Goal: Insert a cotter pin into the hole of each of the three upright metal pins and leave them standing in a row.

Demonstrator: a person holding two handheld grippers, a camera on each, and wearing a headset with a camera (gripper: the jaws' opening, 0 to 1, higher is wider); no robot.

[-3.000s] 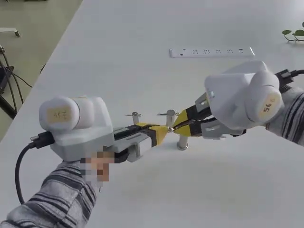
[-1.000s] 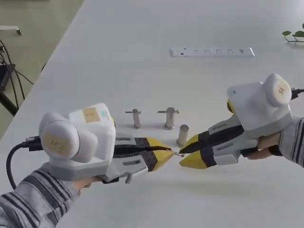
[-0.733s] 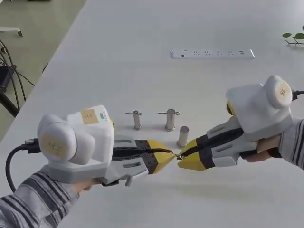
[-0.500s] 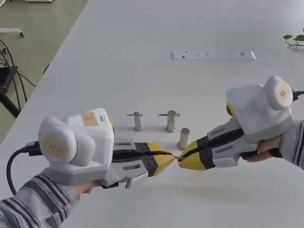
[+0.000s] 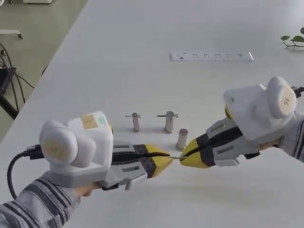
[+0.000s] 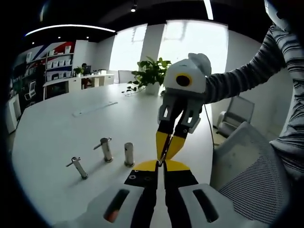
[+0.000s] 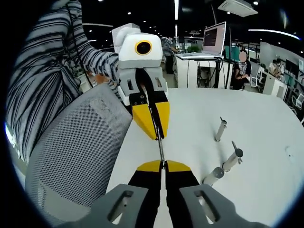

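In the head view we see the left gripper (image 5: pixel 164 159) at the lower left and the right gripper (image 5: pixel 186 156) at the right. They meet tip to tip just above the white table (image 5: pixel 142 57). A thin cotter pin (image 5: pixel 176 157) runs between the two tips. Both pairs of jaws are closed tight on it, one at each end

Just behind the tips, near the middle of the frame, stands the bare pin (image 5: pixel 182 139). It has nothing through its top. A little up and to the left stand the middle pin (image 5: pixel 169 122) and the left pin (image 5: pixel 136 122). Each of these two has a small cross piece through its top. All three stand up straight. The bare pin is a bit lower in the frame than the other two

A power strip (image 5: pixel 211 56) lies flat at the upper middle. A plant (image 5: pixel 294 39) peeks in at the upper right edge

In the left gripper view the three pins are at the lower left. In the right gripper view they are at the lower right, and the cotter pin runs straight from our jaws up to the left gripper's yellow tips
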